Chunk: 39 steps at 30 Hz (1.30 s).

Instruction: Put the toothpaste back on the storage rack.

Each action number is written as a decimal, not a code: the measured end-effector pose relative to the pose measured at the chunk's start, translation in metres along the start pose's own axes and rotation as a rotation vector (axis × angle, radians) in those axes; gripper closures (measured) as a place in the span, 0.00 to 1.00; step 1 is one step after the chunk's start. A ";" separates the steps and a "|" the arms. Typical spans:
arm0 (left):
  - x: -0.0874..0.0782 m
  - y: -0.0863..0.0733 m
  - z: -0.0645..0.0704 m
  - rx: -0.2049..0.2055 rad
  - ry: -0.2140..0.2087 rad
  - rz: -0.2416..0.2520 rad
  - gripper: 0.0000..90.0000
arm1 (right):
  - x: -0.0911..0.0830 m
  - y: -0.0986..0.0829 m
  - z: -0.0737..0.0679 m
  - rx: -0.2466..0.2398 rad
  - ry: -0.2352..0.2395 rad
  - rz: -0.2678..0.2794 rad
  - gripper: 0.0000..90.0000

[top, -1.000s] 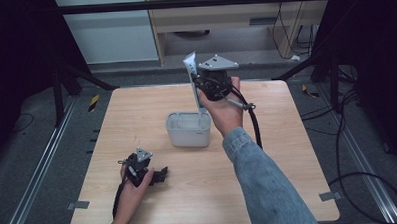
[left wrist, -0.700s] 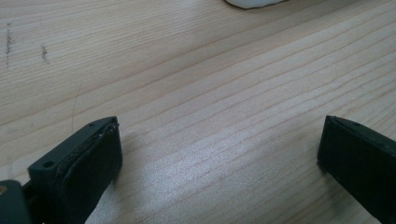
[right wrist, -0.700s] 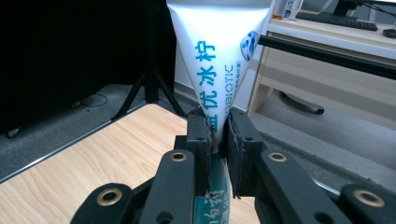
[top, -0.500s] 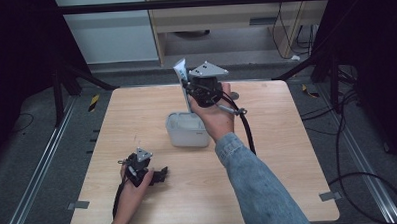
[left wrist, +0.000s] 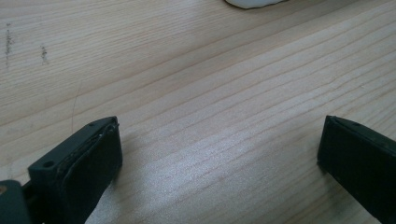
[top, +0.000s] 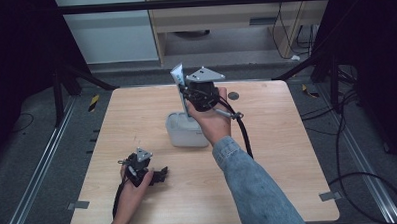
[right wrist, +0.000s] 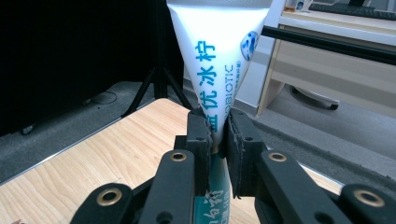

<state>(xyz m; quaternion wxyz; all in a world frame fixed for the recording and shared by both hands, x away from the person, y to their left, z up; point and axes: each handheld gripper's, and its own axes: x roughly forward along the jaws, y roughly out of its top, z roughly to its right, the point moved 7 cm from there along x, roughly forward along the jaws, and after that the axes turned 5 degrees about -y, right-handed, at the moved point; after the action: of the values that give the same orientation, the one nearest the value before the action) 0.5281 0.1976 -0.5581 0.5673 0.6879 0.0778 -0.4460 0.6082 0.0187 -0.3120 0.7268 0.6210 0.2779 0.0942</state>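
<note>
Pale wood-grain table (top: 288,154) | right claw (right wrist: 217,133) pinches flat white tube (right wrist: 219,51) — upright | left claw (left wrist: 219,154) wide open, empty

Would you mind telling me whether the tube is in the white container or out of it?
Out: the right tongs hold the tube raised above the white container.
</note>
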 end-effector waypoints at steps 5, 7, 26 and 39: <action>0.000 0.000 0.000 0.000 0.000 0.000 0.00 | 0.002 0.000 -0.001 0.002 0.002 -0.001 0.89; 0.000 0.000 0.000 0.000 -0.001 0.000 0.00 | 0.002 -0.001 -0.002 0.002 0.003 -0.003 0.89; 0.000 0.000 0.000 -0.002 0.000 0.002 0.00 | 0.012 -0.016 -0.006 -0.007 0.007 -0.027 0.89; 0.000 0.000 0.000 -0.001 0.000 0.002 0.00 | 0.026 -0.040 -0.004 0.004 0.000 -0.080 0.89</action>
<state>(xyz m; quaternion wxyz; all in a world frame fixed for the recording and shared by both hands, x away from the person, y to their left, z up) 0.5282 0.1975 -0.5581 0.5680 0.6877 0.0774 -0.4454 0.6193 0.0263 -0.3579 0.7288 0.6107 0.3029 0.0644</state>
